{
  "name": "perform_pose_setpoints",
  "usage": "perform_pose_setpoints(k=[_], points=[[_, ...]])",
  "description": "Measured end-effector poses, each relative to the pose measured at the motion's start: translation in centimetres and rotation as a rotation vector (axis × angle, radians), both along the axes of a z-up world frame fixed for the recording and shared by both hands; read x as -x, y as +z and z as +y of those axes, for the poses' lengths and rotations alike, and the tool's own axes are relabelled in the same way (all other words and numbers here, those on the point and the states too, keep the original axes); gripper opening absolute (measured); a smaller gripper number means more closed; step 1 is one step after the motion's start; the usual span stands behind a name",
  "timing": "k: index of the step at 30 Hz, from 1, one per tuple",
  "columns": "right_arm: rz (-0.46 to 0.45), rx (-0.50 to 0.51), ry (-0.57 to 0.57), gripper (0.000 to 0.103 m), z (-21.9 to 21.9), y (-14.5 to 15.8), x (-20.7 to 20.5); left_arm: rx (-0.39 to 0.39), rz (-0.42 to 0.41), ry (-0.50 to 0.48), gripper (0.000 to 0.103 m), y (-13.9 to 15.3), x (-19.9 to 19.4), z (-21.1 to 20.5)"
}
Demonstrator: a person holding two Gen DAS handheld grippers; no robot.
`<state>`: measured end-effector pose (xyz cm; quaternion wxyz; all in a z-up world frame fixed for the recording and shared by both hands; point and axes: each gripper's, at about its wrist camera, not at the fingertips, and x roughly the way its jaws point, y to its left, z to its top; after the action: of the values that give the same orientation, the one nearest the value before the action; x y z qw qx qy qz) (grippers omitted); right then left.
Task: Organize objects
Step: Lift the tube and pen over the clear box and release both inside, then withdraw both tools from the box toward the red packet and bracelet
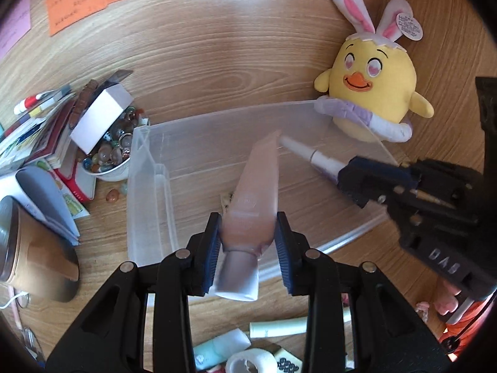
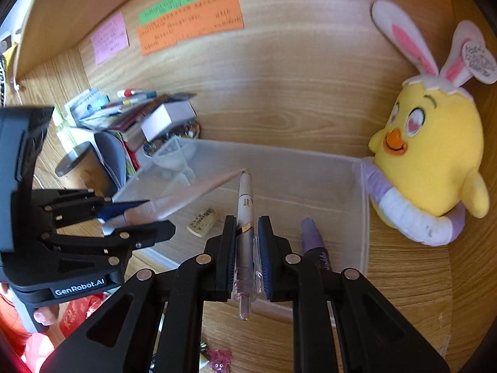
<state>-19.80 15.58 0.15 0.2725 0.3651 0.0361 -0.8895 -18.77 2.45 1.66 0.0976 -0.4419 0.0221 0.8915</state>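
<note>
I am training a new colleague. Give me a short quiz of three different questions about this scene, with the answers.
1. True or false: the left gripper is shut on a pink tube.
2. What does the right gripper hold? A) a pen B) a tape roll C) a marble
3. Fill in: the plush chick stands ____ the clear bin, against its corner.

Key: 1 true; 2 A, the pen; 3 outside.
</note>
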Motion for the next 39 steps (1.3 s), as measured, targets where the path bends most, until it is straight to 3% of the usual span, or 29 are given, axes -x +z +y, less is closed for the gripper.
perform_pose_setpoints(k=[14,17,21,25,30,34,36,39], points=[[-0.018,-0.071,-0.023,0.013,-0.5,-1.9,1.4,0.003,0.01,0.007,0.034,-0.4,1.2,-0.5],[-0.012,-0.098,-0.022,0.015,-0.8,-1.8,1.3,-0.008,0.025,0.017,0.043,0.0,0.8,-0.8],[0.0,-0.105,-0.027,0.04,-0.6,-1.3,0.7,-0.011,0.058,0.034,0.051,0.7,0.0,-1.2],[0.042,-0.087,-0.029,0.054,0.0,0.1,-0.5,-0.028,0.091,0.05,0.058,1.5,-1.2,-1.8],[0.095,-0.07,-0.042,0.063,1.1,1.9,-2.6,-0.011,0.153,0.074,0.067,2.7,-3.0,-1.9],[0.155,-0.094,-0.056,0.069,1.9,2.8,-5.1,-0.004,0.195,0.087,0.081,3.1,-4.9,-2.1],[0.181,-0.104,-0.069,0.078,2.3,2.9,-6.3,-0.002,0.218,0.091,0.084,3.3,-6.0,-2.2],[0.187,-0.106,-0.081,0.08,2.9,2.7,-7.7,0.007,0.244,0.096,0.09,3.5,-7.6,-2.5]])
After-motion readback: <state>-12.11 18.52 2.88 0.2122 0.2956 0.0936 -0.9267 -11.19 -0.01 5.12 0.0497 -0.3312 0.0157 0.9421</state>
